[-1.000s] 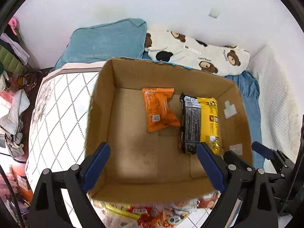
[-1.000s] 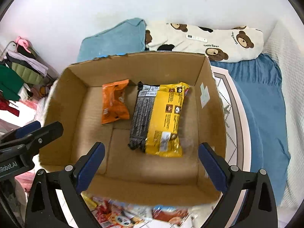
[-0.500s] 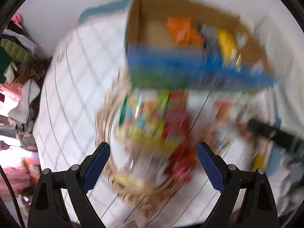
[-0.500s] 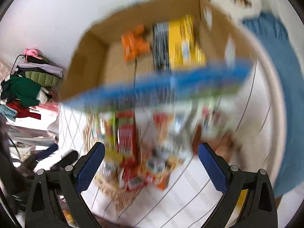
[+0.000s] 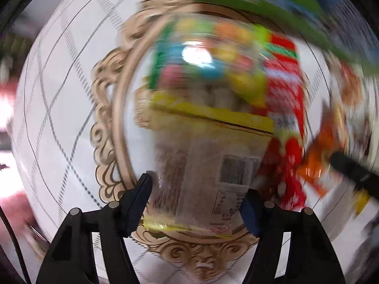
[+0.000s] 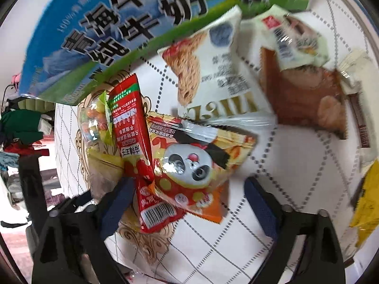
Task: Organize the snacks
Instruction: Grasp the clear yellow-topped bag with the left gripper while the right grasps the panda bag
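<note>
Snack packets lie in a pile on a white patterned cloth in front of the cardboard box (image 6: 113,35), whose blue and green printed side fills the top. My left gripper (image 5: 196,201) is open, its fingers on either side of a clear packet with a yellow band (image 5: 208,165); the view is blurred. My right gripper (image 6: 187,196) is open over a panda-printed packet (image 6: 196,163) and a red packet with a barcode (image 6: 135,130). A white cereal-bar packet (image 6: 213,71) and a brown packet (image 6: 305,99) lie further off.
A gold ornate ring pattern (image 5: 106,123) marks the cloth under the pile. A bag of coloured sweets (image 5: 213,54) and a red packet (image 5: 284,90) lie beyond the left gripper. A yellow packet (image 6: 367,201) lies at the right. Clothes (image 6: 21,123) are heaped at the far left.
Both grippers have swung down from over the box's inside to the snack pile in front of it. Both stay open, each now straddling a packet.
</note>
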